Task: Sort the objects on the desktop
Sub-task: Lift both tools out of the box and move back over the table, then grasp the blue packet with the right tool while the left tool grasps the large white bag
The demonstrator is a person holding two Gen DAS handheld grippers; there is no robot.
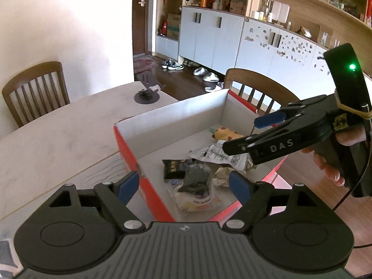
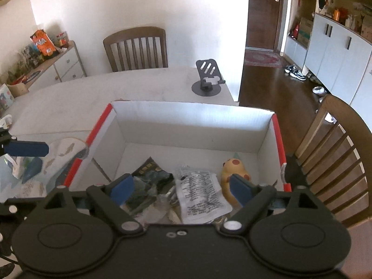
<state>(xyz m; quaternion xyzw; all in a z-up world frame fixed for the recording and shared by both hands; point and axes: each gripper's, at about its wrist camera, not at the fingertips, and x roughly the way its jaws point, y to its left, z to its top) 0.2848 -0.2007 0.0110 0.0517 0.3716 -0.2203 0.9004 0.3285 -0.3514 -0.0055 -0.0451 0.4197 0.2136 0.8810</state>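
Left wrist view: left gripper [image 1: 183, 184], blue pads spread wide and empty, above the red-edged white cardboard box [image 1: 167, 114]. At 3 o'clock, right gripper [image 1: 241, 132], parted, empty.

Right wrist view: crinkled printed plastic packet [image 2: 200, 193], glossy black sachet [image 2: 148, 169] and yellow spotted rubber toy [image 2: 232, 169] lie inside.

Phone stand [image 2: 207, 79] on table [image 2: 69, 102]; wooden chairs [image 2: 136, 48] beside it.

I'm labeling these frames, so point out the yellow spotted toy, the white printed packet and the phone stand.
yellow spotted toy [image 2: 232, 166]: right wrist view, its upper body.
white printed packet [image 2: 200, 191]: right wrist view, its printed face.
phone stand [image 2: 208, 68]: right wrist view, its slotted backplate.
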